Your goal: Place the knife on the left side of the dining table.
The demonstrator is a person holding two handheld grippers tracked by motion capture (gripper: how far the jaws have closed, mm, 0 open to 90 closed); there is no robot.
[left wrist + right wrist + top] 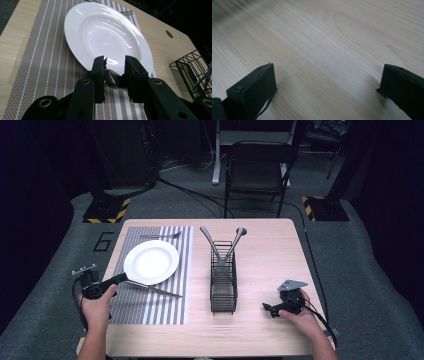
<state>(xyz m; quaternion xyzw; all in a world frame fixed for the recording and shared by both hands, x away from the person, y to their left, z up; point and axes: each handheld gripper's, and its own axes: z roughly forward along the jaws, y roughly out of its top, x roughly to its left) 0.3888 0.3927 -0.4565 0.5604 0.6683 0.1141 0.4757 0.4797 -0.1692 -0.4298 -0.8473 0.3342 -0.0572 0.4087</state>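
Item: table knife (155, 290), plain silver-coloured metal with a long rounded handle and a slim blade. Location: on the grey-and-white striped woven placemat (160, 312), on my side of the round white ceramic plate (132, 251), with the handle end at the plate's near-left rim and the blade slanting away towards the black wire cutlery caddy (223, 290). Holder: my left gripper (120, 279), fingers (98, 72) narrow. In the left gripper view the polished handle (113, 78) fills the gap between them and seems to touch both pads. Condition: glossy and smooth, so likely slippery; it lies crooked to the plate rather than straight beside it. Hazards, as I judge them: (a) the handle sits just beside the plate rim (68, 37), so a sideways nudge could clink or shift the plate; (b) a round, slick handle may roll or skid when let go; (c) drawing my fingers back along the mat could drag the knife further askew or catch the weave. Also noted: my right gripper (267, 309), fingers (252, 87) wide apart with nothing between them, low over the bare pale wooden surface (270, 260). A silver fork (160, 236) lies beyond the plate.
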